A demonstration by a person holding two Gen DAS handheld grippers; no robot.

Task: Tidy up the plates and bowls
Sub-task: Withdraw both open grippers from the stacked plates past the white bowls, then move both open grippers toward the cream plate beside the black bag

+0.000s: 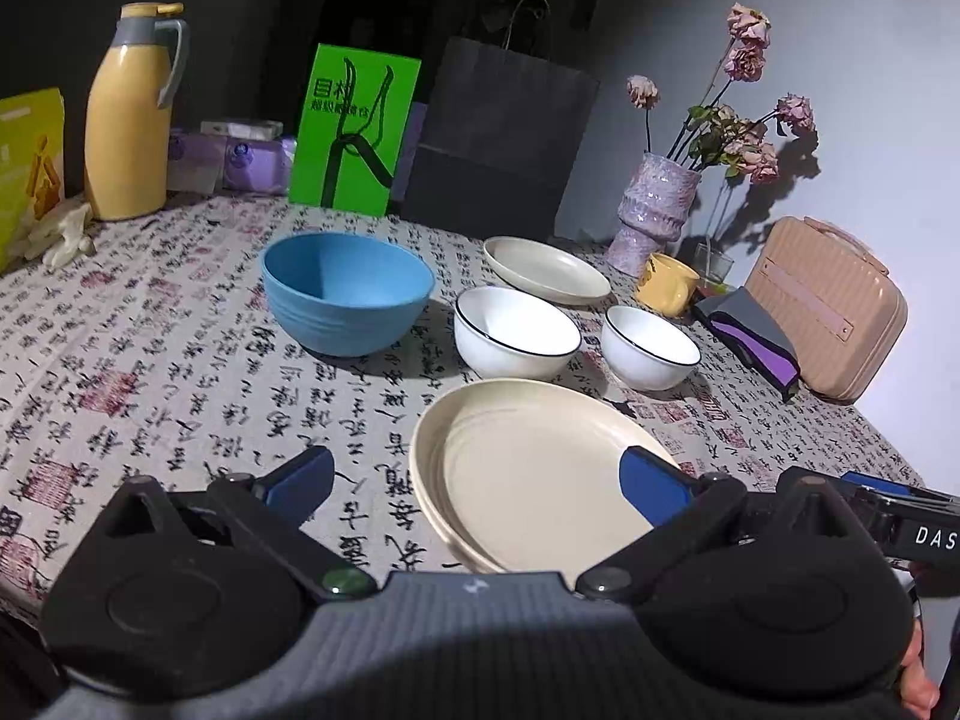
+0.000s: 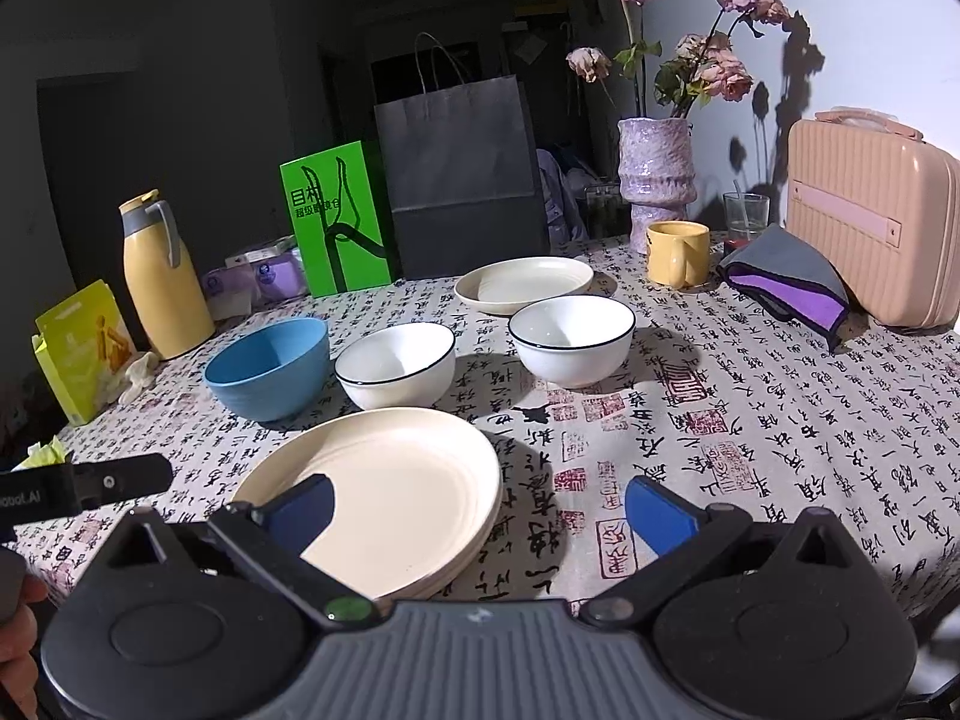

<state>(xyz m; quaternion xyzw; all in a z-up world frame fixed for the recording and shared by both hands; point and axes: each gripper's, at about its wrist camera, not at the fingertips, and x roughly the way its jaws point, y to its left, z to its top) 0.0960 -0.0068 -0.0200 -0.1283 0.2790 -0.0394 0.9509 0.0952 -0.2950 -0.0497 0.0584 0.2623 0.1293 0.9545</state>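
Observation:
A stack of cream plates point(image 1: 528, 468) point(image 2: 384, 486) lies near the table's front. Behind it stand a blue bowl point(image 1: 347, 294) point(image 2: 270, 369), two white bowls with dark rims point(image 1: 516, 333) point(image 1: 651, 348) point(image 2: 396, 366) point(image 2: 573, 339), and another cream plate point(image 1: 546, 270) point(image 2: 522, 285). My left gripper point(image 1: 480, 480) is open and empty, its right finger over the stack's rim. My right gripper point(image 2: 480, 510) is open and empty, its left finger over the stack's near edge.
At the back stand a yellow jug point(image 1: 129, 120) point(image 2: 162, 276), a green box point(image 1: 354, 132), a black paper bag point(image 2: 462, 180), a vase of dried roses point(image 2: 657, 180), a yellow mug point(image 2: 678, 252) and a pink case point(image 2: 870, 222). A grey-purple cloth point(image 2: 786, 288) lies beside the case.

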